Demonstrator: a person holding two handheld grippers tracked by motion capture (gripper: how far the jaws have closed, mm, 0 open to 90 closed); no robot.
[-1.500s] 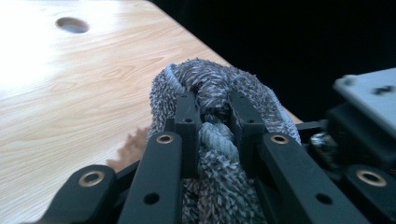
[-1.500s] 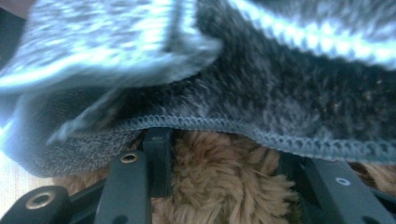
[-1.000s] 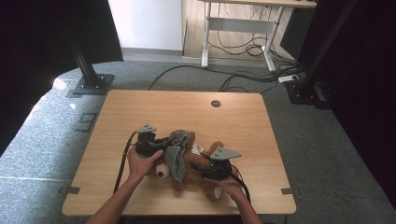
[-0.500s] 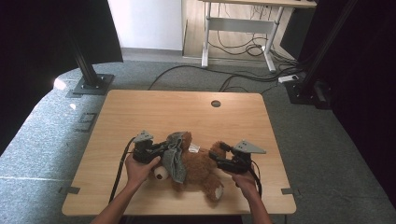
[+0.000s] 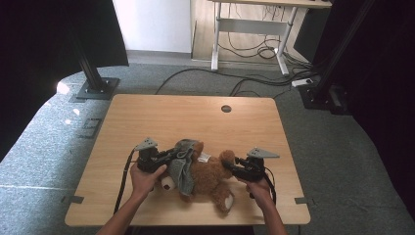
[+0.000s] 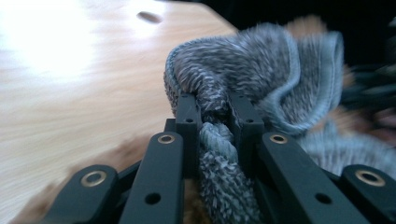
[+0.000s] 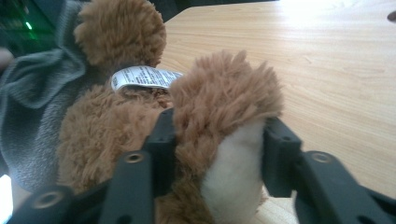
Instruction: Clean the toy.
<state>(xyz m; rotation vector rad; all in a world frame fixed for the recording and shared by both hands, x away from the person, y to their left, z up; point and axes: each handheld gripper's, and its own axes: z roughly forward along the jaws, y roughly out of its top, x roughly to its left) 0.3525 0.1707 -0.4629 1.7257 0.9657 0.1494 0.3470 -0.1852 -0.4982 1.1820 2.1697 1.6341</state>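
Note:
A brown teddy bear [image 5: 208, 176] lies near the front edge of the wooden table [image 5: 195, 117], with a grey knitted garment [image 5: 183, 164] around its upper body. My left gripper [image 5: 173, 155] is at the bear's left side. In the left gripper view it [image 6: 214, 109] is shut on a bunched fold of the grey garment [image 6: 280, 70]. My right gripper [image 5: 229, 166] is at the bear's right side. The right gripper view has it [image 7: 219, 135] shut on a brown paw with a white sole [image 7: 231, 163]. A white label [image 7: 140, 77] sticks out of the fur behind the paw.
A round cable hole [image 5: 226, 108] sits near the table's far edge. The far half of the tabletop is bare wood. On the floor beyond stand black stand bases [image 5: 95, 88], loose cables [image 5: 254, 78] and a white desk frame [image 5: 249, 27].
My right gripper has moved to the right with the paw, and the bear now lies stretched out. The left gripper has stayed nearly in place on the garment.

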